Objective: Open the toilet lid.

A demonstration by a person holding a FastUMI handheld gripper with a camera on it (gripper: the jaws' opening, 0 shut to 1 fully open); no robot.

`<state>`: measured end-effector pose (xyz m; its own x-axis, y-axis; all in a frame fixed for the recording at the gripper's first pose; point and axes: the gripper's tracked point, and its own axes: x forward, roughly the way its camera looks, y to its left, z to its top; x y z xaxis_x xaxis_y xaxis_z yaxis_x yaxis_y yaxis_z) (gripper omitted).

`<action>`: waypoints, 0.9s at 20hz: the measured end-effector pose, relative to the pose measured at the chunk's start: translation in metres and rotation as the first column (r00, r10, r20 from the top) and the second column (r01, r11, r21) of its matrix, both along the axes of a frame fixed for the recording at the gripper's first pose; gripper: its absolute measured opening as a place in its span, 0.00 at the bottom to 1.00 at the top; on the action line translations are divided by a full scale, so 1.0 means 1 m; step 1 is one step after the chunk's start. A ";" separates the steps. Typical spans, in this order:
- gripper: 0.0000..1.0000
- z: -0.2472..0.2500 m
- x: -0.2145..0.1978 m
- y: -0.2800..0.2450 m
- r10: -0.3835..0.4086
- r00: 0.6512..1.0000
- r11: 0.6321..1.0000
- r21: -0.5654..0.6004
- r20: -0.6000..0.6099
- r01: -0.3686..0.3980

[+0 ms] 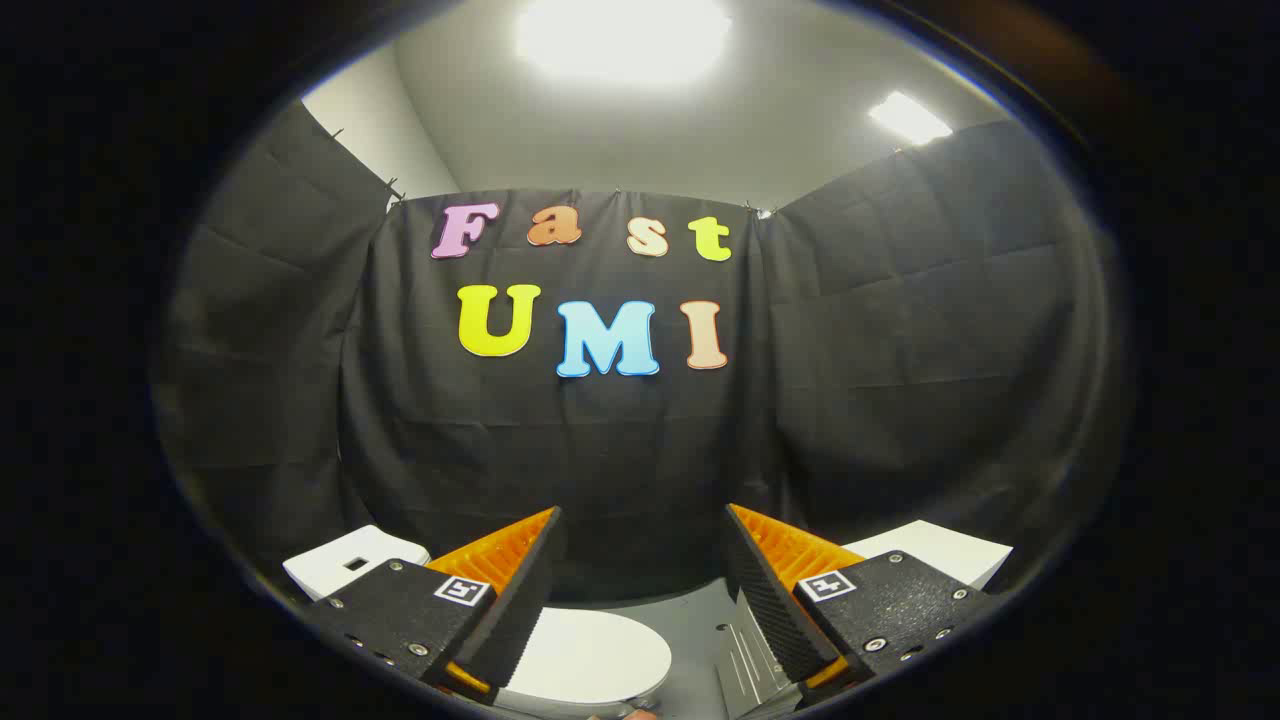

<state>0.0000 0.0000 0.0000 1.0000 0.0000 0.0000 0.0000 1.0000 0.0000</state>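
The gripper [643,530] was held with its fingers spread wide, grasping nothing. Low between them, closer to the left finger, lay the white toilet lid [590,655], flat and closed. Beyond the left finger sat a white box [345,560]; beyond the right, another white block [935,550]. Farther off hung a black cloth wall [640,450].

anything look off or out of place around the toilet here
Nothing stands out. The toilet lid lies shut and looks intact, low between the open fingers of the hand-held gripper, which touch nothing. No spill shows on the floor.
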 end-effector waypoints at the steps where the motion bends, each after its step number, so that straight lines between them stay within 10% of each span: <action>1: 0.96 0.000 0.000 0.000 0.000 1.000 1.000 0.000 -0.001 0.000; 18: 0.96 -0.012 0.005 -0.015 -0.032 0.999 0.999 -0.018 0.012 0.032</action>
